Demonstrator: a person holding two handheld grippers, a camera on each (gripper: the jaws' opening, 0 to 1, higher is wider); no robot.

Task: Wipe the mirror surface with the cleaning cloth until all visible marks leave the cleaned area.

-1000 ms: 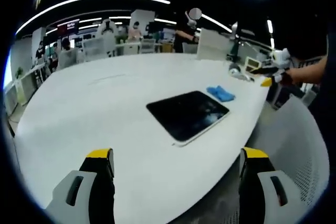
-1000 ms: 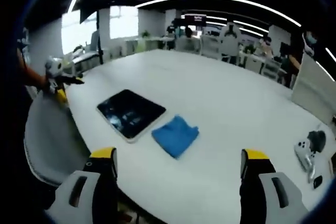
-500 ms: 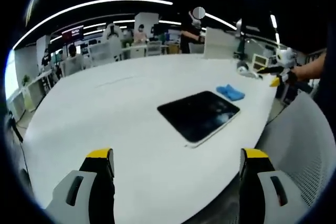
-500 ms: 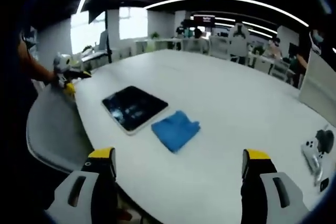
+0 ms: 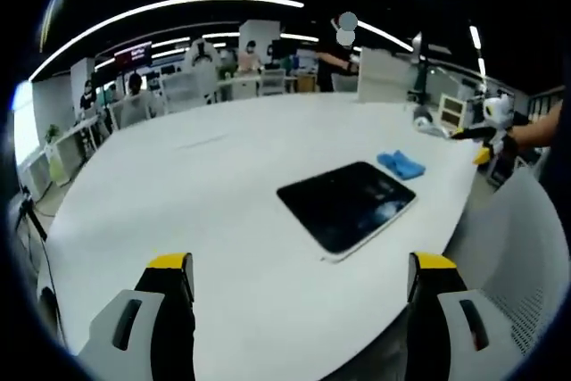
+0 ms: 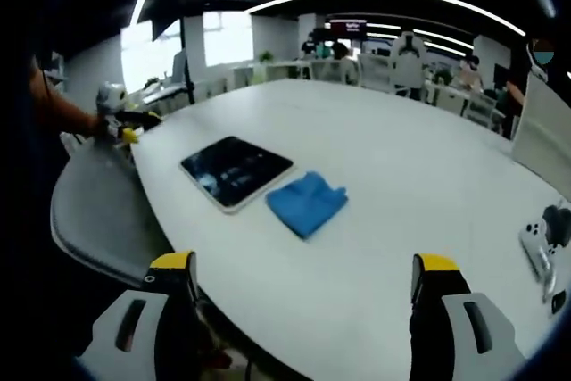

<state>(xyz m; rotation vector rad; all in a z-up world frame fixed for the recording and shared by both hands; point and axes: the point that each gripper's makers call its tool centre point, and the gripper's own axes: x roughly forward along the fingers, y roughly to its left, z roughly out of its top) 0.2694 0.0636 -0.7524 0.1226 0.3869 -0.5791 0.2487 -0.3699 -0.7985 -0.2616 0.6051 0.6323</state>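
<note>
You are in a large open office with curved ceiling light strips, rows of desks and seated people far behind, and a broad white tabletop [image 5: 196, 194] in front of you.

In the left gripper view, the left gripper [image 5: 299, 327] rises from the bottom edge with its yellow-tipped jaws set wide apart, holding nothing, above the near edge of the tabletop. The mirror [image 5: 346, 206], a dark rounded rectangle with a pale border, lies flat right of centre, with smudges near its right end. The cleaning cloth [image 5: 401, 165], blue and crumpled, lies just beyond the mirror's upper right corner. At the right edge of the frame you see the right gripper [image 5: 486, 136] held in a hand [image 5: 540, 131], above a grey perforated chair back [image 5: 513, 256]. A white upright panel [image 5: 385, 76] stands at the far side of the tabletop.

In the right gripper view, the right gripper [image 6: 303, 327] also has its jaws spread apart and empty at the bottom. Here the mirror [image 6: 235, 171] sits left of centre and the cleaning cloth [image 6: 307, 203] lies just beside it, lower right. The left gripper [image 6: 120, 122] shows at the left edge. A white game controller [image 6: 538, 250] lies at the right edge of the tabletop. A wall screen in the background carries writing too small to read.
</note>
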